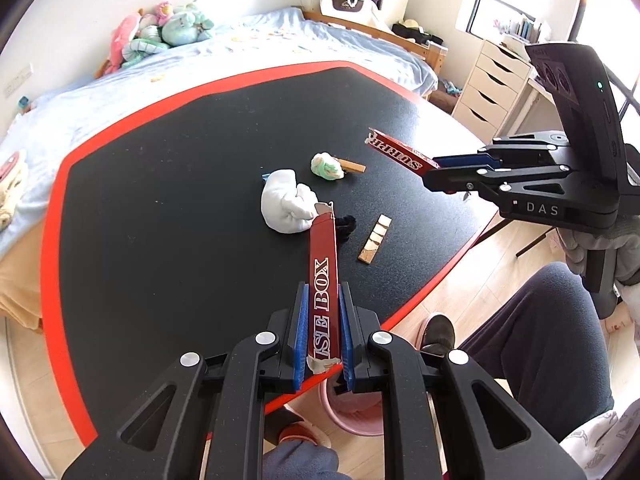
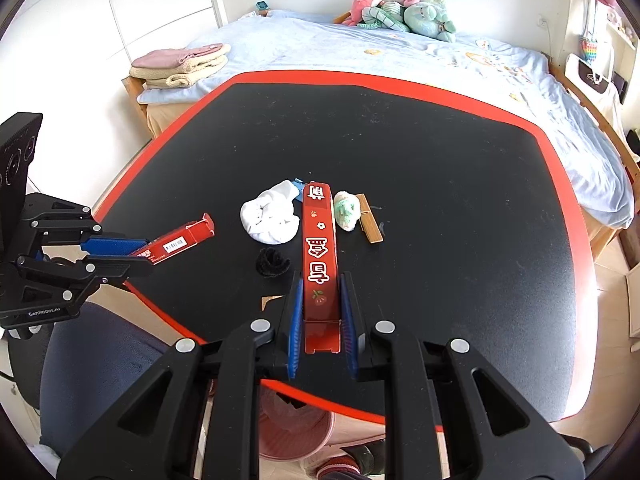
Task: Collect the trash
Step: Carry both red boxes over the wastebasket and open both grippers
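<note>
My left gripper (image 1: pixel 323 292) is shut on a long red cardboard strip (image 1: pixel 322 272) lettered "ISE BOX", held above the black table (image 1: pixel 180 200). In the right wrist view the left gripper (image 2: pixel 140 256) shows at the left with that torn red piece (image 2: pixel 180 242). My right gripper (image 2: pixel 320 280) is shut on another red box strip (image 2: pixel 320 232) with white characters. In the left wrist view the right gripper (image 1: pixel 430 168) shows at the right with its strip (image 1: pixel 394 150). A pink bin (image 2: pixel 296 428) stands on the floor under the table's near edge.
On the table lie a white cloth bundle (image 2: pixel 272 216), a green-white crumpled ball (image 2: pixel 346 210), a wooden clip (image 2: pixel 370 220), a black fuzzy tuft (image 2: pixel 272 262) and a wooden slat (image 1: pixel 374 240). A bed (image 2: pixel 400 60) lies behind the table. A person's leg (image 1: pixel 540 340) is at the right.
</note>
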The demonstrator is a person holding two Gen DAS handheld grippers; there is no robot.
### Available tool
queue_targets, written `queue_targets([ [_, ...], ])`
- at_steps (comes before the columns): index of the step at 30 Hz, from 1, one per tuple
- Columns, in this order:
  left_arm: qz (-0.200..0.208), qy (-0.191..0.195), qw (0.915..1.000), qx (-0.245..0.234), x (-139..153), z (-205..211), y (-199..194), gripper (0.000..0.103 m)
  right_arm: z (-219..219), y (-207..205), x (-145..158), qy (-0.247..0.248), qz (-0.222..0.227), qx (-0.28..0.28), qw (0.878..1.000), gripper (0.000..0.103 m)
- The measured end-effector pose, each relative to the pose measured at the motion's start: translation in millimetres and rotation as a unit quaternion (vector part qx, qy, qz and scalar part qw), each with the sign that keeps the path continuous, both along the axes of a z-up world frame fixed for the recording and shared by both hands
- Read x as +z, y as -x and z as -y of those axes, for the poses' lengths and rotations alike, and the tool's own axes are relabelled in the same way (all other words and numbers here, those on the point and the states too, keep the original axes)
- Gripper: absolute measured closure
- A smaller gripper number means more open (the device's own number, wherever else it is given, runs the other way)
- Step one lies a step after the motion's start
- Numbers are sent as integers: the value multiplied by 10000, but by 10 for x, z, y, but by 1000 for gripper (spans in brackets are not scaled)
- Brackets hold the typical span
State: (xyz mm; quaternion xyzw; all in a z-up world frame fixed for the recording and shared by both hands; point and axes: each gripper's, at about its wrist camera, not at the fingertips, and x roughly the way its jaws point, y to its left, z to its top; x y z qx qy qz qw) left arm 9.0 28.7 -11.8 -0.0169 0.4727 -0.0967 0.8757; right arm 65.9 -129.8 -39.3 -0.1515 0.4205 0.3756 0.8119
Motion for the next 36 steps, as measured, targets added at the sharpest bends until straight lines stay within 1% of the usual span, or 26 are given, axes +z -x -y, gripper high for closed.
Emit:
queue_targets([
  [4,101,62,9998,171,96,25,85,89,126,182,79,-77,41,-6,10000,86],
  [10,233,87,9991,349,163,103,252,89,292,461,142,-160,37,11,9999,86],
  [21,246,200,9987,392,159,296,533,89,547,914,210,-221,66,63,9997,86],
  [29,147,302,9990,307,72,489,718,89,658,1217,101,-158,-35,88,9998,86],
  [36,-31,348,9991,248,-78,609,856,89,719,1370,-82,-101,-264,85,9996,86],
])
